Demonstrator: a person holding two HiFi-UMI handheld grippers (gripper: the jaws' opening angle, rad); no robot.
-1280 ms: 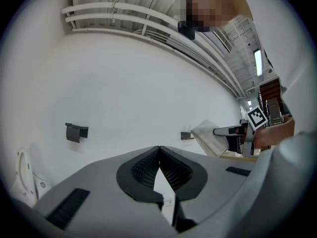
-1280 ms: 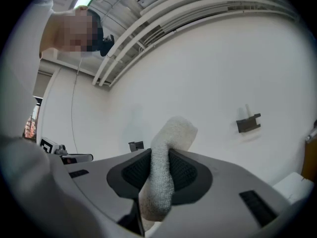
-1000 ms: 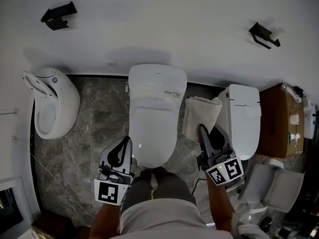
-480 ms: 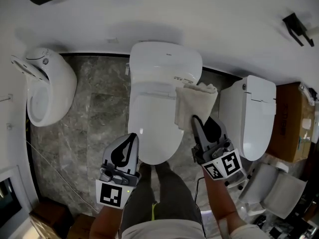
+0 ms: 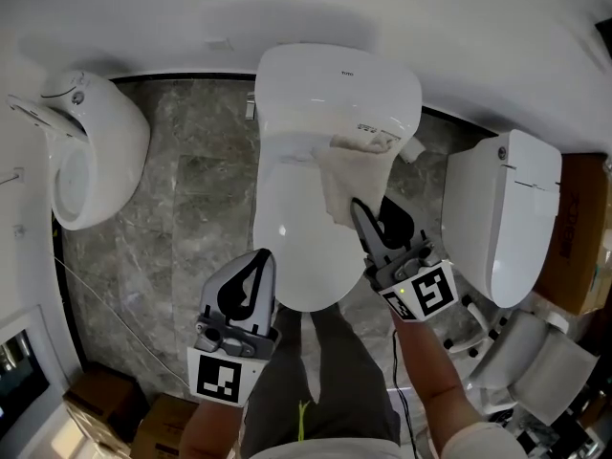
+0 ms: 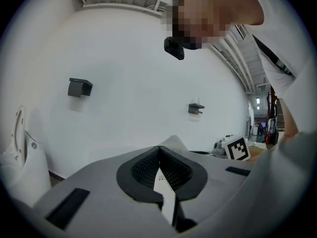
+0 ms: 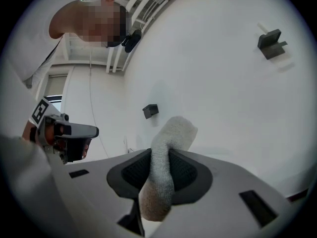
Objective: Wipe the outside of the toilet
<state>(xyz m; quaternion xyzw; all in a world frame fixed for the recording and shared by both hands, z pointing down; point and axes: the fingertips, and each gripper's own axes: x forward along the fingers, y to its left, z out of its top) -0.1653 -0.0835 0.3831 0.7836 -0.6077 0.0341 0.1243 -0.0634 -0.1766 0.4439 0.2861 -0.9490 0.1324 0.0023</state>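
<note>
A white toilet with its lid down stands in the middle of the head view, its tank against the wall. My right gripper is shut on a cream cloth that drapes over the right side of the lid near the tank. In the right gripper view the cloth sticks up between the closed jaws of the right gripper. My left gripper hovers at the toilet's front left edge, shut with nothing in it. The left gripper points at the white wall in its own view.
A white urinal hangs at the left over the grey marble floor. A second white toilet stands at the right, with brown boxes beyond it. The person's legs stand right in front of the toilet.
My right gripper has carried the cloth left and forward, from between the two toilets onto the middle toilet's lid. The head view has moved closer. The left gripper stays near the bowl's front.
</note>
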